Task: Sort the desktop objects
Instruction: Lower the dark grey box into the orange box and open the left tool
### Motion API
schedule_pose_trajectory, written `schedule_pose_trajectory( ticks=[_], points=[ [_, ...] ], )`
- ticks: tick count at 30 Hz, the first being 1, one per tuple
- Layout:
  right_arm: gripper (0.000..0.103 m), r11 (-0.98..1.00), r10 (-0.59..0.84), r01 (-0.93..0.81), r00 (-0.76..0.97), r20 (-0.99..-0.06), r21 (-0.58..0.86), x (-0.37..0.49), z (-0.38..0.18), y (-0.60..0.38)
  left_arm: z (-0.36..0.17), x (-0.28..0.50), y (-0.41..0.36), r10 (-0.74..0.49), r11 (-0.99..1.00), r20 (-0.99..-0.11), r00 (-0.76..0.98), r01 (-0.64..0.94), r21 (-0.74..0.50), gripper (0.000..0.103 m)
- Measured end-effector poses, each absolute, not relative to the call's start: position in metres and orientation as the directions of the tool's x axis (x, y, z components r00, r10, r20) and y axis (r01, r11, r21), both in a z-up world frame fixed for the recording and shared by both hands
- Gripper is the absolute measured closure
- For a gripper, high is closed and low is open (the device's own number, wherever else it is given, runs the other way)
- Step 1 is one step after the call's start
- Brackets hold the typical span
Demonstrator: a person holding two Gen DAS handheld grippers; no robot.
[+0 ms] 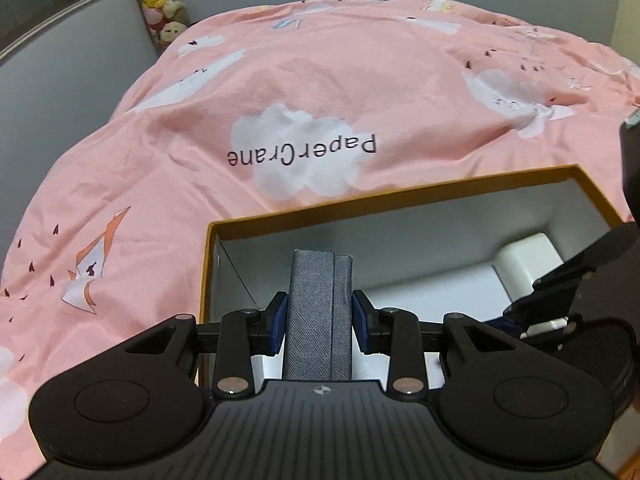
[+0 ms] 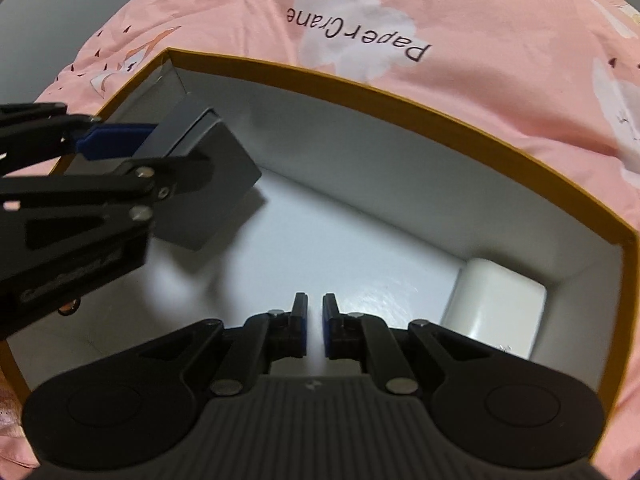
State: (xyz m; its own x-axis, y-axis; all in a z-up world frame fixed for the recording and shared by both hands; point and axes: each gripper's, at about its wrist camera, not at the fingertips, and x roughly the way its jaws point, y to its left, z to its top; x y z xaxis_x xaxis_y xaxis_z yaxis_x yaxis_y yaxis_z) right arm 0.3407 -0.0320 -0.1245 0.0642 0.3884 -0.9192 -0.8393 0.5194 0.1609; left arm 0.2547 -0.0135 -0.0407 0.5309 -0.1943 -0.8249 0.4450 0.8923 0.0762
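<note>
Left tool (image 1: 319, 322): clamps the grey textured rectangular case (image 1: 320, 312).
Right tool (image 2: 315, 326): nearly closed, empty.
Risk: the case may clip the white-lined orange cardboard box (image 2: 400, 92) rim and slip.

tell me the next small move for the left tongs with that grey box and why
Probably lower the grey box onto the tray's white floor, then open. The left tongs grip it above the open tray, a shadow beneath showing it hasn't landed. The floor below is bare; the white block sits in the far corner, and the right tongs are empty.

Box (image 1: 400, 200) on pink bedspread (image 1: 360, 80)
</note>
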Motion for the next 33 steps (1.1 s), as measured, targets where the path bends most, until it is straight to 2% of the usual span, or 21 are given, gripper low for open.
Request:
schedule_pose_trajectory(
  ticks=[4,9,12,15,17,19,22,29,33],
  points=[
    [0.094,0.5,0.41,-0.848,0.055,-0.91,0.174,0.343,-0.129,-0.023,-0.049,0.265,-0.016,-0.145,0.898,-0.846,0.513,0.427,0.105,0.065],
    [0.094,0.469,0.425,-0.863,0.035,-0.905,0.186,0.339,-0.127,-0.015,-0.053,0.268,-0.015,-0.144,0.893,-0.836,0.529,0.433,0.12,0.063],
    [0.094,0.426,0.429,-0.892,0.051,-0.902,0.152,0.332,-0.123,-0.009,-0.047,0.266,-0.01,-0.173,0.889,-0.829,0.532,0.447,0.101,0.047],
    [0.093,0.399,0.426,-0.907,0.052,-0.903,0.137,0.328,-0.122,-0.004,-0.032,0.259,-0.002,-0.206,0.873,-0.816,0.539,0.478,0.095,0.046],
    [0.087,0.377,0.416,-0.917,0.041,-0.908,0.131,0.327,-0.126,0.001,-0.019,0.254,0.009,-0.231,0.869,-0.802,0.551,0.488,0.085,0.046],
    [0.068,0.355,0.413,-0.927,0.037,-0.91,0.123,0.325,-0.128,0.004,-0.009,0.251,0.022,-0.266,0.868,-0.79,0.552,0.494,0.053,0.045],
    [0.05,0.299,0.416,-0.947,0.017,-0.909,0.119,0.317,-0.129,0.01,0.001,0.246,0.041,-0.286,0.88,-0.781,0.555,0.475,0.015,0.045],
    [0.047,0.168,0.44,-0.985,0.042,-0.897,0.036,0.297,-0.131,0.027,-0.009,0.242,0.064,-0.335,0.879,-0.809,0.483,0.469,-0.084,0.045],
    [0.046,0.129,0.453,-0.992,0.05,-0.89,0.01,0.294,-0.135,0.037,-0.016,0.24,0.068,-0.362,0.867,-0.811,0.46,0.485,-0.112,0.054]
  ],
)
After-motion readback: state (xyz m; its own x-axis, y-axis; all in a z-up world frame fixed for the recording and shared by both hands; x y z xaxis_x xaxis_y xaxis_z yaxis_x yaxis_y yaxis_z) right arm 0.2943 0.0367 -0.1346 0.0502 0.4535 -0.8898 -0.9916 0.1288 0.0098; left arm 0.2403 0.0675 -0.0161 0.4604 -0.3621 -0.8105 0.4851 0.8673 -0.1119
